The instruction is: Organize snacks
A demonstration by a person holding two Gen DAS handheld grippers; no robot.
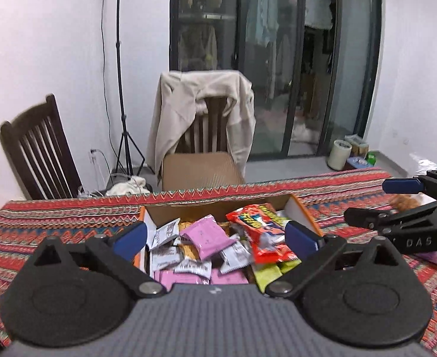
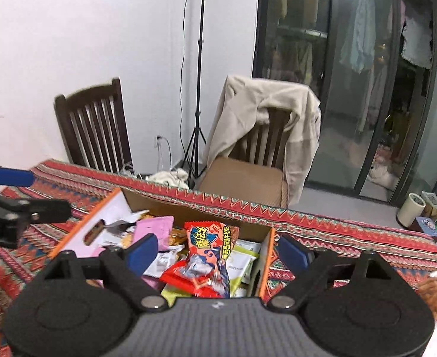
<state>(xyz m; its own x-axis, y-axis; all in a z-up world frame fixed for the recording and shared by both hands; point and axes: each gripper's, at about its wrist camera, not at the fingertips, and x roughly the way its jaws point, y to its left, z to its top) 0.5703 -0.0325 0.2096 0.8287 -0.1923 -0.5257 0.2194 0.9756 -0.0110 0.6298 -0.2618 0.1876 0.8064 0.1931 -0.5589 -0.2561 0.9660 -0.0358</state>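
Left gripper point(image 1: 215, 236) gapes above snack box point(image 1: 303, 212); chair point(image 1: 206, 136) beyond.

On the side of your right gripper point(image 1: 367, 202), seen from the left wrist, you can read the raised letters "DAS". The red snack packet point(image 2: 209, 255) lying on top in the box point(image 2: 266, 255) carries large Chinese characters, too blurred to make out with certainty. The other wrappers' print is illegible.
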